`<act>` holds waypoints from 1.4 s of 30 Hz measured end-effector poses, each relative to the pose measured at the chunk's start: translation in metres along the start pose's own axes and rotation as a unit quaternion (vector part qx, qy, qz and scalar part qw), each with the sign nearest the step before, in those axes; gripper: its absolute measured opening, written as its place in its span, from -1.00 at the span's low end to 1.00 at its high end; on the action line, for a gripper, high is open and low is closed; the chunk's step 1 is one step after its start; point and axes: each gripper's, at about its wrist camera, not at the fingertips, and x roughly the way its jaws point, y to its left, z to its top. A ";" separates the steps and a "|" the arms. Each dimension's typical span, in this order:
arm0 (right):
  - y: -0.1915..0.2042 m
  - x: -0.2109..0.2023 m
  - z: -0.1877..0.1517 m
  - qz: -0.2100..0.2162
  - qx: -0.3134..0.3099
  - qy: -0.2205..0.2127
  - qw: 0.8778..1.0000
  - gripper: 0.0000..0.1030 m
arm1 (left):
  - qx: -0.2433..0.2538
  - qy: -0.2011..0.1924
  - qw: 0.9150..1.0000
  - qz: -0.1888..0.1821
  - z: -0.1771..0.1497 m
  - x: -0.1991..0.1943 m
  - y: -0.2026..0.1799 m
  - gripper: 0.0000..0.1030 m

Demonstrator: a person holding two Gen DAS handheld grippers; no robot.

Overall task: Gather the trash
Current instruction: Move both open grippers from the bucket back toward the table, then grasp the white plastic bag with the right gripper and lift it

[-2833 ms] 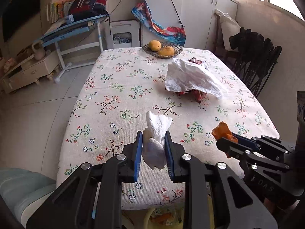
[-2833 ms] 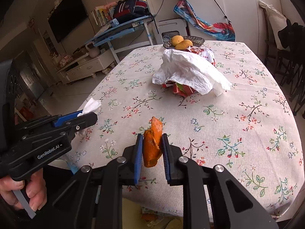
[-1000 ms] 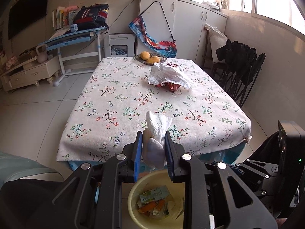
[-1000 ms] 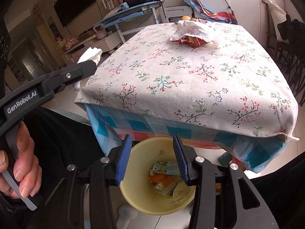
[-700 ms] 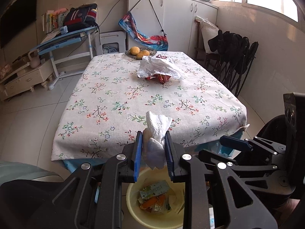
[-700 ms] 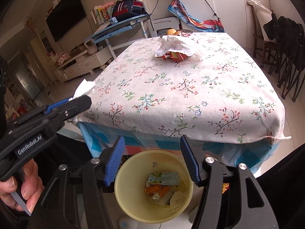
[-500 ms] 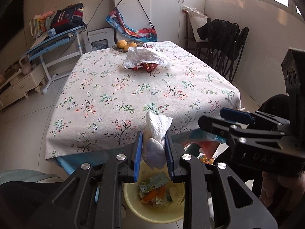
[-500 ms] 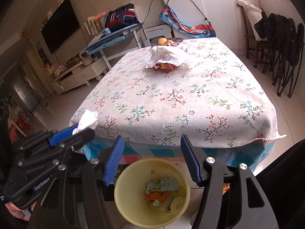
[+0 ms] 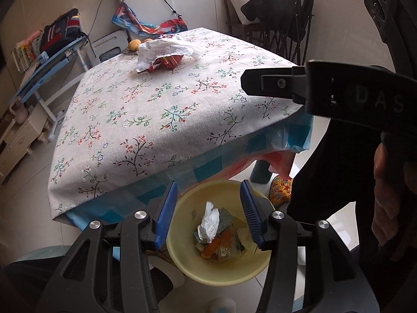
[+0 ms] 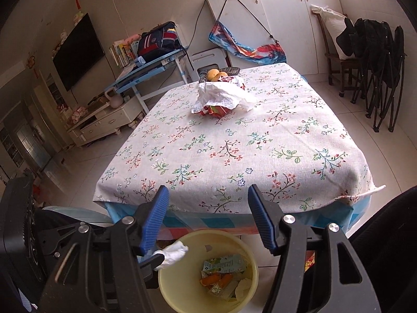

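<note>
Tissue (image 9: pixel 209 221) upright in yellow bin (image 9: pixel 182 255), long axis vertical, L & R jaws apart, empty.

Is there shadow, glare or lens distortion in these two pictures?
Left wrist view: a broad shadow covers the near part of the tablecloth, the far part is sunlit; the table edges bend from the fisheye. Right wrist view: light is more even, the cabinet top is overexposed, corners are black.

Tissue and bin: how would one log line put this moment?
left claw: open | tissue: dropping toward bin | right claw: open, empty | bag: on table
</note>
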 end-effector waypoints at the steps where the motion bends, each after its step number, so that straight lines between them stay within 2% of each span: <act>1: -0.001 0.000 0.000 0.000 0.001 -0.001 1.000 0.20 | 0.000 -0.001 1.000 0.004 0.000 0.000 0.000 0.03; 7: -0.002 -0.002 0.000 -0.001 0.002 -0.004 1.000 0.23 | 0.002 -0.005 1.000 0.017 0.001 -0.001 0.001 0.13; 12: -0.003 -0.002 0.000 -0.001 0.003 -0.006 1.000 0.23 | -0.006 -0.015 0.999 0.035 0.003 -0.004 0.006 0.30; 34: -0.002 -0.001 0.001 0.000 0.000 -0.004 1.000 0.24 | -0.026 -0.024 0.997 0.067 0.009 -0.005 0.015 0.44; 38: 0.001 0.000 0.009 0.009 -0.002 -0.007 1.000 0.24 | -0.052 -0.031 0.996 0.061 0.017 -0.009 0.029 0.46; 42: 0.007 0.001 0.029 0.014 -0.023 -0.024 0.999 0.31 | -0.113 -0.045 0.990 0.067 0.029 -0.015 0.059 0.47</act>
